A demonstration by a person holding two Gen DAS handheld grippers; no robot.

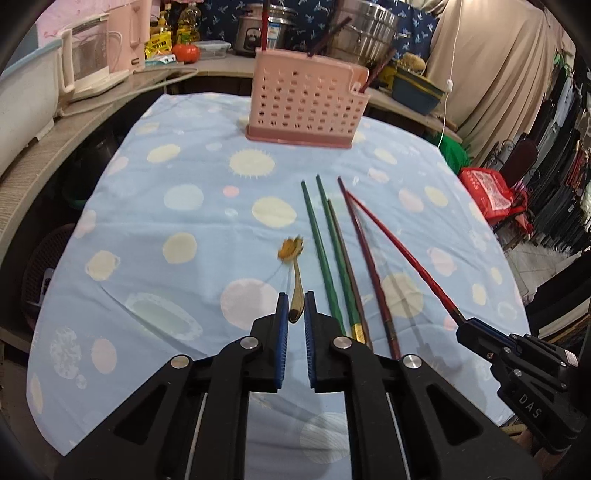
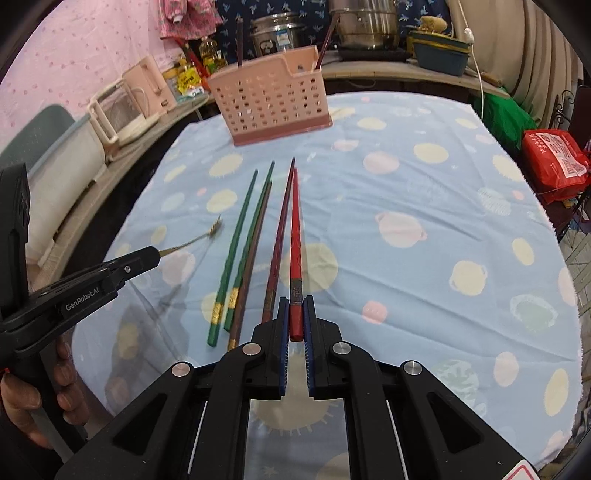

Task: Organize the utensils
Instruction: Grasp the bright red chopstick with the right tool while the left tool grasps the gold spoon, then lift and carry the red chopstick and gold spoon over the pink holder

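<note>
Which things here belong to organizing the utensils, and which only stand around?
Job: gold spoon, red chopstick, green chopsticks, pink holder.
Around: kettle, oil bottles, steel pots, red bag.

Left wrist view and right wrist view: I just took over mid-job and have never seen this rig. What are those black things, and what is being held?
No robot arm here: a person holds a pair of black tongs in each hand, each with a camera looking forward along its fingers.

The left wrist view shows the left tongs shut on the handle of a small gold fork, with the right tongs at the right edge.

The right wrist view shows the right tongs shut on a red chopstick, and the left tongs enter from the left.

On the blue spotted tablecloth lie two green chopsticks, a brown one and a dark red one. Behind them stands a pink perforated utensil holder, already holding a few chopsticks.
</note>
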